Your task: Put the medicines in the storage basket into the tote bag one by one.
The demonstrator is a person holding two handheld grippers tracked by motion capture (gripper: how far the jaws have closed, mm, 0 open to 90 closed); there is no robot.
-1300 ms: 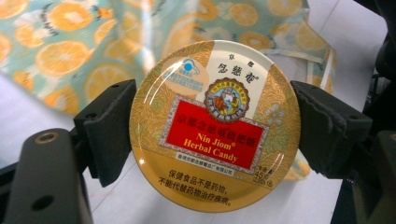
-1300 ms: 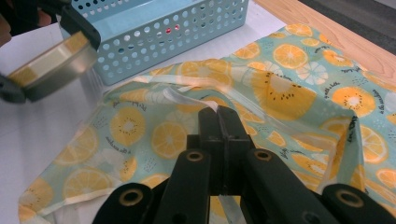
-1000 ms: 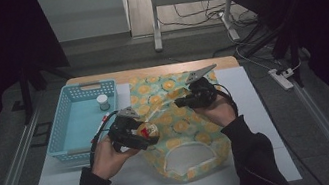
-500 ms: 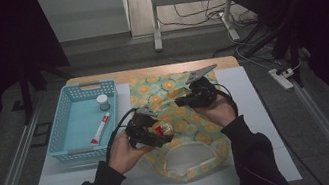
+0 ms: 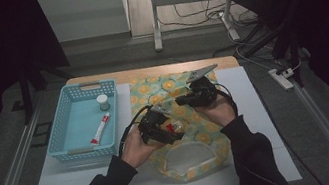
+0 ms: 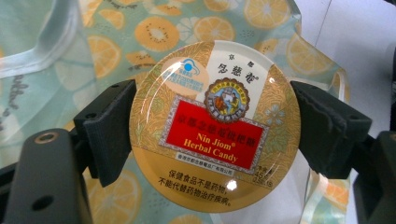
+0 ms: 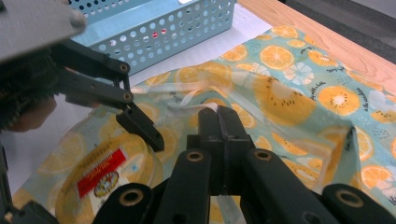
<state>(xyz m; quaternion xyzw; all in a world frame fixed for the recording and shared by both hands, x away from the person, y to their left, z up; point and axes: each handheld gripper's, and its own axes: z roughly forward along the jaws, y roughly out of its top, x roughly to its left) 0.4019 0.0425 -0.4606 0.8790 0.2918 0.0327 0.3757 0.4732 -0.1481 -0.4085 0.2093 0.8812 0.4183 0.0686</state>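
The bench [image 5: 264, 157] carries a white mat, and the blue basket [image 5: 66, 139] sits toward its left edge with a small jar [image 5: 102, 102] and a tube [image 5: 100, 128] inside. Across the middle lies the fruit-print pouch [image 5: 152, 90], its clear opening facing your near edge. It is soft, floppy film, so it will sag and fold shut unless one lip is kept lifted.

Your right gripper [image 7: 218, 119] is pressed together on the clear lip of the pouch, at the mouth's rim; that thin, slick plastic looks likely to slide out if you tug sideways, so pull gently upward.

Your left gripper [image 6: 212, 128] is clamped on the round candy tin [image 6: 215, 126], one pad on each side of its rim, above the pouch near the mouth. The tin is rigid, light and glossy, and round edges can pivot between pads, so hold it across its widest line as you do now.
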